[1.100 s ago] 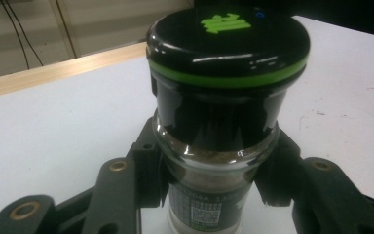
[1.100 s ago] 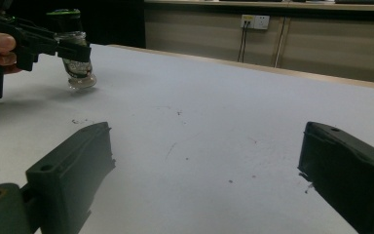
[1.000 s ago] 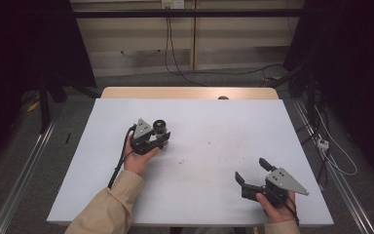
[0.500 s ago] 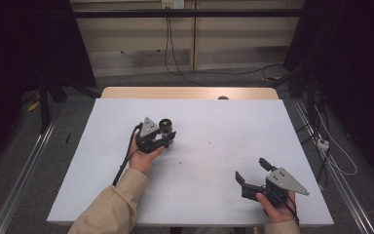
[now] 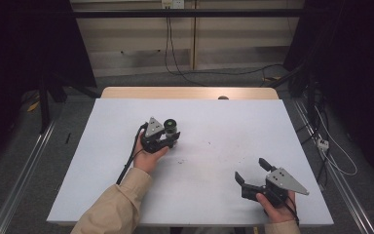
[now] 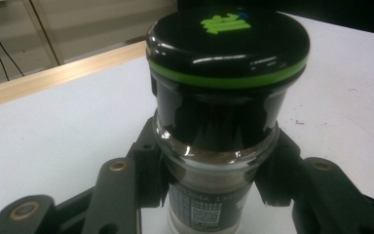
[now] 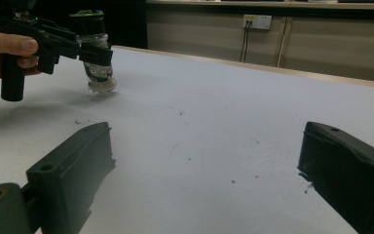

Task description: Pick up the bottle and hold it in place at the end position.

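Left gripper (image 5: 168, 139) jaws clamp our upright jar (image 6: 221, 122) mid-body, tilted slightly; right gripper (image 5: 253, 175) jaws gape, well apart.

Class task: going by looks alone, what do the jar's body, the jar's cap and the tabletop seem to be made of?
Jar body: likely clear glass; see-through wall with bright glints, brown powder visible inside. Cap: probably glossy black plastic; sharp reflections, green ring and logo. Tabletop: matt white sheet, perhaps laminate or paper; no shine, small scuffs, pale wood-look edge at the far side.

Between the left tongs (image 5: 168, 139) clamped round the jar (image 5: 170, 126) and the right tongs (image 5: 253, 173), the white bench (image 5: 214, 146) lies bare, with nothing blocking passage.
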Available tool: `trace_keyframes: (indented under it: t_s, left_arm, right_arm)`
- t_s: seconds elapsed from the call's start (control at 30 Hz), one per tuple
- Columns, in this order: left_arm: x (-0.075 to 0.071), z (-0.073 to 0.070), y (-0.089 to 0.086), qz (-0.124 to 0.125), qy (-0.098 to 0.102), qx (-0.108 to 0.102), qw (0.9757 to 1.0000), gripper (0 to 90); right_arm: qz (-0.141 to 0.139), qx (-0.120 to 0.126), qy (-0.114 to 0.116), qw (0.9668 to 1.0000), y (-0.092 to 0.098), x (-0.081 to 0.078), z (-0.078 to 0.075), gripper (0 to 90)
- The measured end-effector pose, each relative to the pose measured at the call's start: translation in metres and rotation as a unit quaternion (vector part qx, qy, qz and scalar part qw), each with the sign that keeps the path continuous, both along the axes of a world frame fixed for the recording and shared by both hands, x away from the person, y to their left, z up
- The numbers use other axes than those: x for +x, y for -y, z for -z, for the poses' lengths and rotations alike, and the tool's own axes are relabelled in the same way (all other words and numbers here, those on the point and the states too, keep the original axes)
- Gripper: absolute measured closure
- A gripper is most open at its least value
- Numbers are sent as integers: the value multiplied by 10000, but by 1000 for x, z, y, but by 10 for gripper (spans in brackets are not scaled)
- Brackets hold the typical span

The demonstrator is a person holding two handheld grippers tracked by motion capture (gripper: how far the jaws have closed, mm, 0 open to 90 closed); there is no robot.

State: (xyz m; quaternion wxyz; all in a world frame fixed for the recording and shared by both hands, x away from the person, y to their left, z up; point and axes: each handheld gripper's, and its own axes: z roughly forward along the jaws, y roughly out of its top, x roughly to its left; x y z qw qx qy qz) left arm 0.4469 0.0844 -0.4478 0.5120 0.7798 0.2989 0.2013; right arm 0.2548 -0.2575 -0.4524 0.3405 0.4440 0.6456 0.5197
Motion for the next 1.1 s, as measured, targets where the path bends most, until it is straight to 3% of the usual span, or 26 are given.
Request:
trace_keyframes:
  t_s: [1.1]
  left_arm:
    - [0, 1, 24, 225, 2, 68, 9997, 533]
  right_arm:
    - [-53, 28, 0, 10000, 0, 0, 0, 46]
